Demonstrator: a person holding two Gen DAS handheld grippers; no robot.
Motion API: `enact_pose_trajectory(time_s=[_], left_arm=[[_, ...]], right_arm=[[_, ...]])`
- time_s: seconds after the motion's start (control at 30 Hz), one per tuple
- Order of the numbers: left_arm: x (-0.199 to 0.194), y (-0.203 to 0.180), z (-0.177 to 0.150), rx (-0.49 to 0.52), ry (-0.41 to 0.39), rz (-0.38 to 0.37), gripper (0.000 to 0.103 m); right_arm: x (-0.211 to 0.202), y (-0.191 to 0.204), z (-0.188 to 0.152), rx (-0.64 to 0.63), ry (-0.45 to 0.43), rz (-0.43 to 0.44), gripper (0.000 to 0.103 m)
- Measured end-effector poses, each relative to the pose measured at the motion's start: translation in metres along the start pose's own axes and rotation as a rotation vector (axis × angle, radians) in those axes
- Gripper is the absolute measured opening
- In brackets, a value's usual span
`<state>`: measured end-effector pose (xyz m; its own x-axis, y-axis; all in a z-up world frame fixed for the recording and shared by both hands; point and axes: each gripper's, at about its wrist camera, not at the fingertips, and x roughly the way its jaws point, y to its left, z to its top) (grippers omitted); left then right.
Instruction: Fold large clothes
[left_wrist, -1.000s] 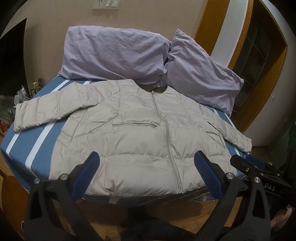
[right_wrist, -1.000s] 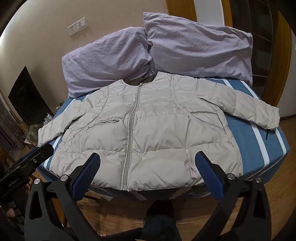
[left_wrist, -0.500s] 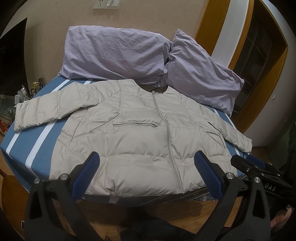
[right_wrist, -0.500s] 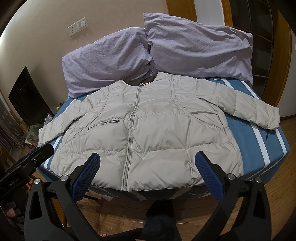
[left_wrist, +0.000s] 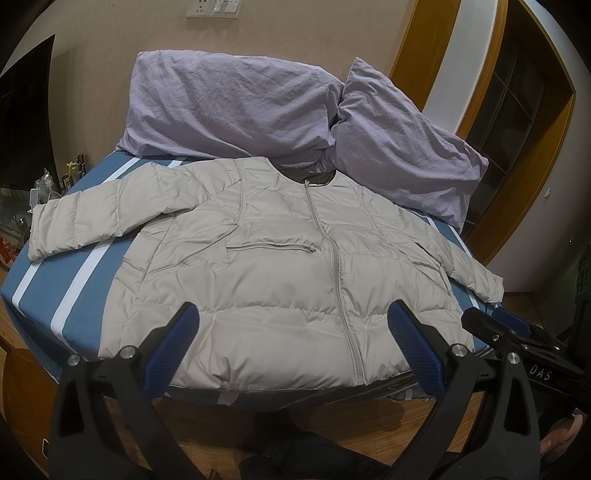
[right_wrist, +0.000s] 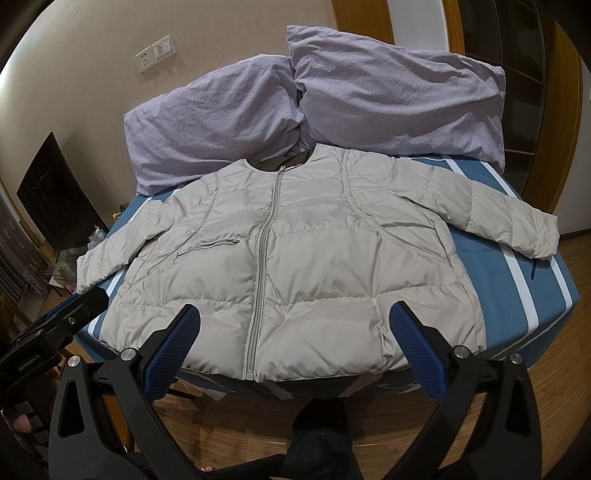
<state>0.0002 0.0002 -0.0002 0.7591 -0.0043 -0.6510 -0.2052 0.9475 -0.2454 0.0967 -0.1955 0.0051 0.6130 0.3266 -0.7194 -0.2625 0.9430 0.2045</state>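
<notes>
A beige puffer jacket (left_wrist: 280, 266) (right_wrist: 295, 258) lies flat and zipped on the blue striped bed (left_wrist: 85, 273) (right_wrist: 517, 273), collar toward the pillows, both sleeves spread out to the sides. My left gripper (left_wrist: 293, 328) hangs open above the bed's near edge, in front of the jacket's hem, with nothing between its blue pads. My right gripper (right_wrist: 295, 328) is open too, held before the hem at the same distance. Each gripper shows in the other's view: the right one (left_wrist: 517, 339) at the right edge, the left one (right_wrist: 51, 332) at the left edge.
Two lilac pillows (left_wrist: 236, 107) (right_wrist: 399, 103) lean against the wall at the head of the bed. A dark screen (right_wrist: 55, 199) and small clutter stand left of the bed. Wooden door frame (left_wrist: 517, 166) on the right. A person's dark-clad legs (right_wrist: 321, 435) and wooden floor lie below.
</notes>
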Motion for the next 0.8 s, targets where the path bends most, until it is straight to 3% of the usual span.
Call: enact_pose_trajectory(time_s=[0.8], left_arm=[[0.0001,0.0001,0.0000,-0.001,0.002,0.000,0.101]], right_arm=[[0.0012,-0.0018,0.0012,0.001,0.000,0.000,0.102]])
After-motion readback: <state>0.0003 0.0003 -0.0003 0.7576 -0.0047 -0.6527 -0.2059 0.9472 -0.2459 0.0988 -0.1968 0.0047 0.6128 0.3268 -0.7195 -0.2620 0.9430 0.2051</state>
